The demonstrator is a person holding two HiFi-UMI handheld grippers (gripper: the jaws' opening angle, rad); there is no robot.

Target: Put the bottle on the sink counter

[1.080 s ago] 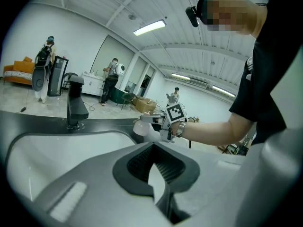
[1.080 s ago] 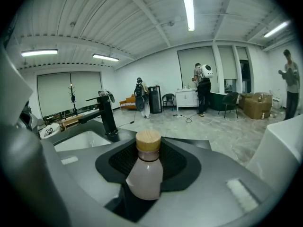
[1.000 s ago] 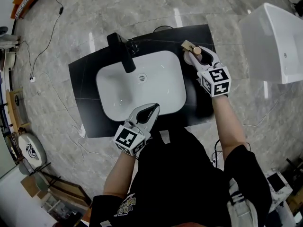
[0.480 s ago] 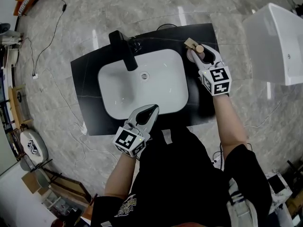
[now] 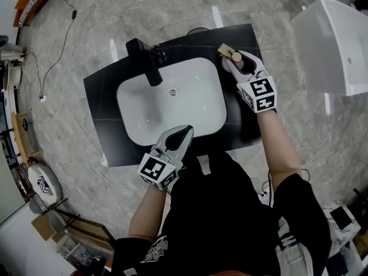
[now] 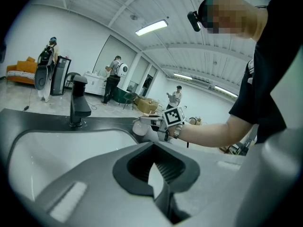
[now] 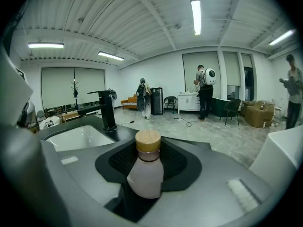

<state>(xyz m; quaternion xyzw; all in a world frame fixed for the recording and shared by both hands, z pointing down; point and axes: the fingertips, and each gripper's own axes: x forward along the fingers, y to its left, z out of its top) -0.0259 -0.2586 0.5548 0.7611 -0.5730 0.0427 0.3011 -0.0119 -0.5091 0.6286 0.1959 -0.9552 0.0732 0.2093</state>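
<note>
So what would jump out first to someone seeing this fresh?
The bottle, tan-capped, clamped in the right tool over the far right corner of the black counter. Next the white basin with its black tap, and the left tool, shut and empty, at the counter's near edge.

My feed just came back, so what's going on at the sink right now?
A person works two handheld grippers at a sink. The right gripper is shut on the bottle, over the far right corner of the counter. Whether the bottle touches the counter can't be told. The left gripper is shut and empty, at the front edge of the basin.
</note>
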